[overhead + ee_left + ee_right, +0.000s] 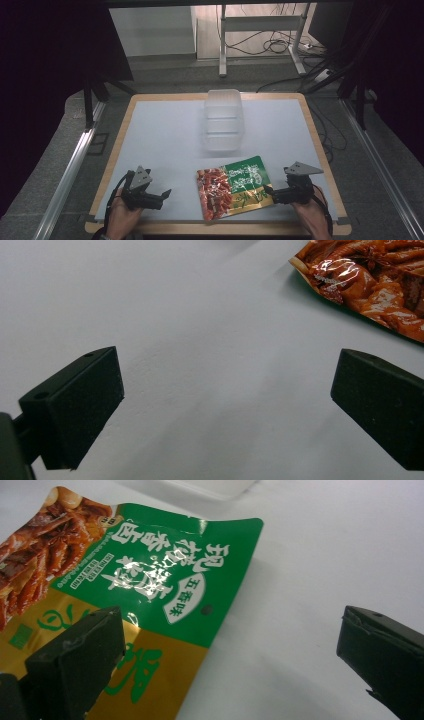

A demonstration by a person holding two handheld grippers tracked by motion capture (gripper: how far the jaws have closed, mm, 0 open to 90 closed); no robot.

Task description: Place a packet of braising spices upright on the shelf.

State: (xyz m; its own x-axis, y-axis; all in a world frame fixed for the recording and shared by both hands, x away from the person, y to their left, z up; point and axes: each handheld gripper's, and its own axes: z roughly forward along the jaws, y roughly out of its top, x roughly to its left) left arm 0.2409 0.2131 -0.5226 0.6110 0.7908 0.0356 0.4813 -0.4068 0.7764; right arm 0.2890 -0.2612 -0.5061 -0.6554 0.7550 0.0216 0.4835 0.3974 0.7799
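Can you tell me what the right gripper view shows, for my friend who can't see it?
A shiny green, gold and red snack packet lies flat on a white table. The right gripper has its two black jaws wide open, one above the packet's gold edge.

I sit at a desk (165, 135) whose pale grey top is framed by a light wooden edge. Around it the floor (165, 75) is grey carpet. Aluminium rails (70, 170) run along both sides of the desk, slanting away toward the far end. Beyond the desk stands a white metal table frame (260, 30) on two legs, with black cables (275, 45) coiled on the floor beneath it and trailing off to the right. Behind that, a pale wall (150, 30) catches the light. Black curtains (45, 65) hang on the left and right, leaving the sides of the room dark.
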